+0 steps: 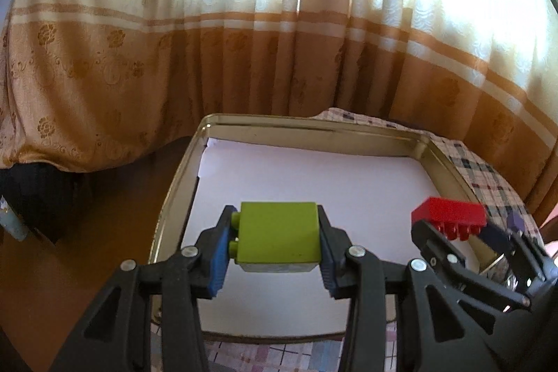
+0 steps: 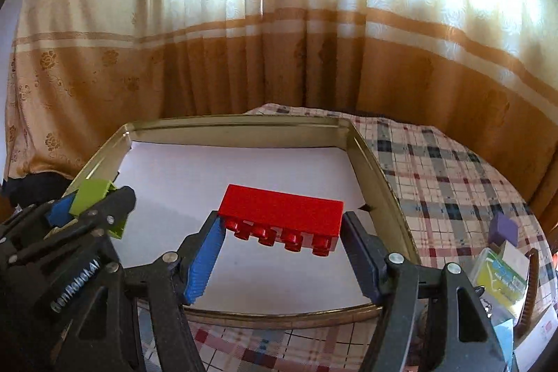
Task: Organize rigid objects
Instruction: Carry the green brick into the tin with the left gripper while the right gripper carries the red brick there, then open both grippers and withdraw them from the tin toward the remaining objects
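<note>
From the left wrist view, the left hand-held gripper (image 1: 275, 246) is clamped on a green block (image 1: 279, 234), its blue pads pressing the stud face on one side and the opposite face on the other, so the studs point sideways to the left; the block is nearly cubic with no marked long axis, and hangs over the paper-lined metal tray (image 1: 174, 194) on the checked tabletop (image 1: 488, 180). It looks like hard, light, smooth plastic, so flat opposite faces seem the safest hold. From the right wrist view, the right hand-held gripper (image 2: 282, 232) grips a red brick (image 2: 282, 211) by its two short ends above the same tray (image 2: 369, 169); its long axis runs across the picture between the pads, and its row of studs faces toward the camera and slightly down. Also stiff and light by the look of it, it could pivot in an end grip.
</note>
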A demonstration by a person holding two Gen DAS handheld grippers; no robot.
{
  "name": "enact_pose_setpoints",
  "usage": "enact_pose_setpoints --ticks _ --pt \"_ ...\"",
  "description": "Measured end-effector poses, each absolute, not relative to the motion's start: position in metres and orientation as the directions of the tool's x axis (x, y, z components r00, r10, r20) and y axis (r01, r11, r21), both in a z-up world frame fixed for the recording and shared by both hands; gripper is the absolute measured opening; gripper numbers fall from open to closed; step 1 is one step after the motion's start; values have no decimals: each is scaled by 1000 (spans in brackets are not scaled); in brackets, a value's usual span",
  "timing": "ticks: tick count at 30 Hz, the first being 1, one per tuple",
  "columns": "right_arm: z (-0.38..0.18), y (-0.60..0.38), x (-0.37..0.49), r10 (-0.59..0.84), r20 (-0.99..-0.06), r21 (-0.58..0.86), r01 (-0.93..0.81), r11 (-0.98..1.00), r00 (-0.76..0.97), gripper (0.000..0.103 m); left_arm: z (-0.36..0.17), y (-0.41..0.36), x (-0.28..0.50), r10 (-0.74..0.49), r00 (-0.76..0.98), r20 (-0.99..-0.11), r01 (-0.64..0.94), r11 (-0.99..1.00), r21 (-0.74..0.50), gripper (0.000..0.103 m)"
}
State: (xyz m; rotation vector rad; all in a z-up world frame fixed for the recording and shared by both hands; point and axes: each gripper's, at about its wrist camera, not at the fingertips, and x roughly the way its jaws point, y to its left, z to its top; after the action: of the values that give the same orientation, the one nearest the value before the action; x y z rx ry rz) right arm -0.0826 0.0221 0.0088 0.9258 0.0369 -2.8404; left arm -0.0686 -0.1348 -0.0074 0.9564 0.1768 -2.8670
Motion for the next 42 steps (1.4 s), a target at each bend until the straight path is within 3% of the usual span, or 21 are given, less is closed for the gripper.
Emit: enact_pose_setpoints --ticks 2,5,7,10,14,18,25,29,35,42 --pt "6 22 -87 -152 -604 35 164 -986 -783 71 -10 -134 -72 -88 -782 -616 155 -986 -55 43" --pt "2 21 -90 -148 -628 33 164 -986 -764 82 -13 -135 -75 -111 -764 -636 178 -983 -42 43" --pt "2 21 -90 -157 -629 41 169 -985 -761 83 -11 -136 -71 -122 -773 -623 191 -981 -44 52" --pt "5 29 -86 -141 -620 54 137 -989 -772 83 -6 -138 -60 -201 -790 -579 262 -965 -22 83" --pt "12 37 -78 -98 -596 40 92 -995 -797 83 -2 -137 -44 -234 -813 -533 303 -952 -43 103" --pt "19 47 -69 -90 -573 57 70 -996 -815 92 0 -135 -37 -234 -827 -511 301 -952 -53 103" --pt "24 63 -58 -77 -566 75 42 -996 -821 92 -6 -122 -32 -198 -802 -564 278 -959 -59 103" --pt "26 74 -41 -57 -542 61 28 -998 -839 92 -1 -110 -24 -238 -823 -516 282 -959 -7 103" --pt "33 94 -21 -23 -509 49 -3 -999 -860 92 -3 -91 -20 -179 -819 -545 218 -976 -8 103" --pt "33 113 -9 11 -507 52 -44 -998 -862 92 1 -65 -7 -169 -846 -506 170 -984 44 103"
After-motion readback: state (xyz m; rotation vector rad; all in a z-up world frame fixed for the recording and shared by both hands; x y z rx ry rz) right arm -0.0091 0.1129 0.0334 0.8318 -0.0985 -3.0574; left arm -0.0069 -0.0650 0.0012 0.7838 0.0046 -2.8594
